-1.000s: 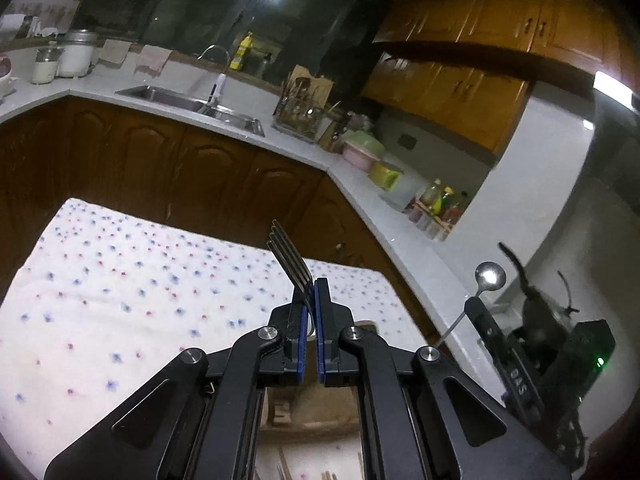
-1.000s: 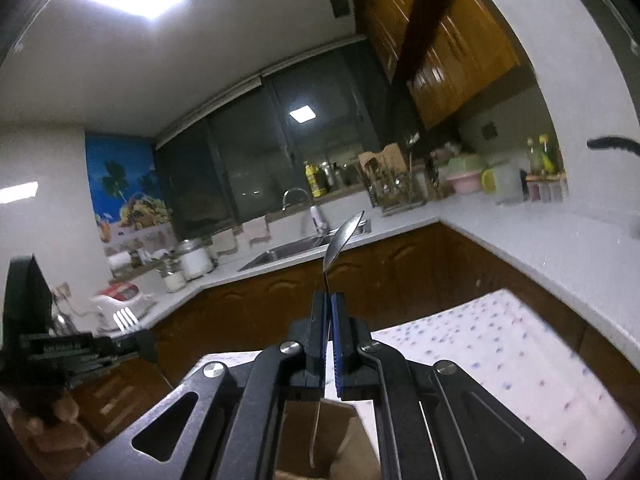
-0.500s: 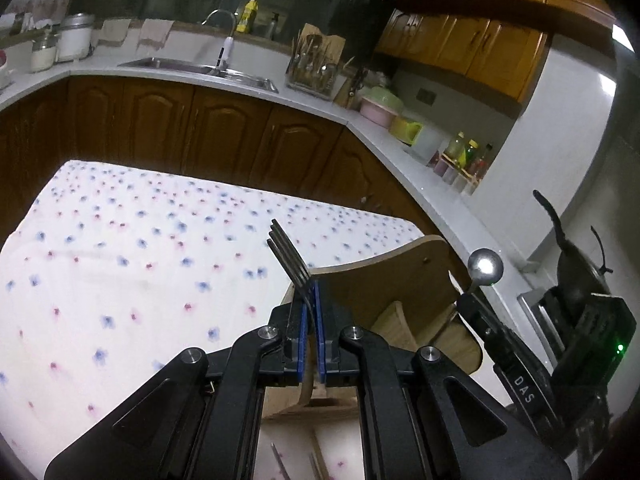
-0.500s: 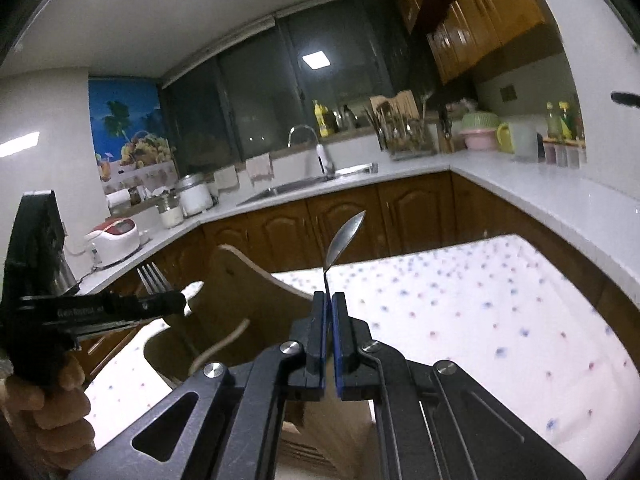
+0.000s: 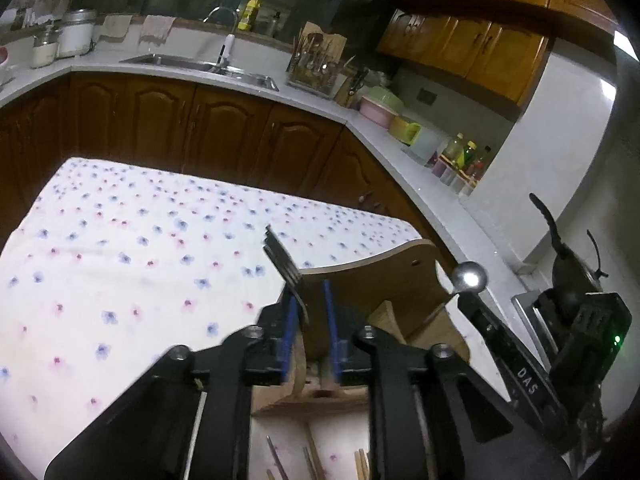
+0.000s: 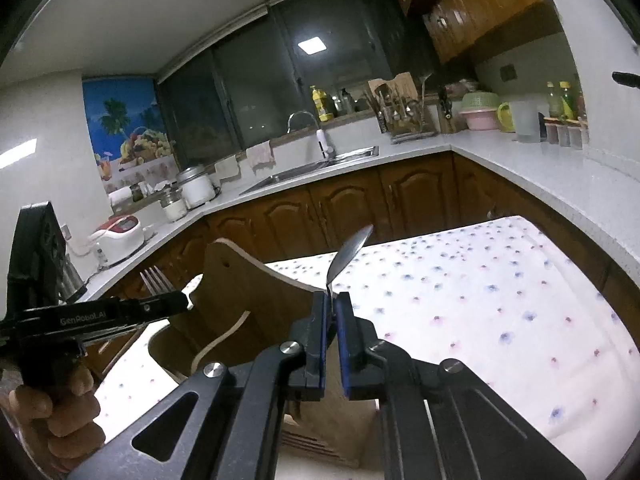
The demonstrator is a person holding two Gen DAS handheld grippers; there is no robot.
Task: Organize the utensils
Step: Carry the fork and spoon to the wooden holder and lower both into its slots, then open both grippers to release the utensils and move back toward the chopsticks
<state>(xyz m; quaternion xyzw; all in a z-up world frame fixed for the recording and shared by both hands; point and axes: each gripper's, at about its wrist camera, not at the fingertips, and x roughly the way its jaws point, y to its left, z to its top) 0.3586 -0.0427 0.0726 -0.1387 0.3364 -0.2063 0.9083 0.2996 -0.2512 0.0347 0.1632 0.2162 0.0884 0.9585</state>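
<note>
My left gripper [image 5: 310,300] has its jaws parted; a metal fork [image 5: 282,258] leans against the left pad, tines up, over the wooden utensil holder [image 5: 384,276]. My right gripper [image 6: 331,306] has its jaws slightly parted, and a metal spoon [image 6: 348,252] stands between the pads, bowl up, above the same wooden holder [image 6: 256,296]. The spoon's bowl [image 5: 469,277] shows at the right of the left wrist view. The fork [image 6: 155,280] and the left gripper show at the left of the right wrist view.
The holder stands on a table with a white flower-print cloth [image 5: 132,264]. Chopsticks [image 5: 316,460] lie on the cloth below the left gripper. A kitchen counter with a sink [image 6: 320,164], a cutlery rack [image 5: 314,68] and bottles [image 5: 460,160] runs behind and to the right.
Both grippers have tilted down over the wooden holder. The left jaws have opened from shut on the fork. The right jaws have parted a little around the spoon.
</note>
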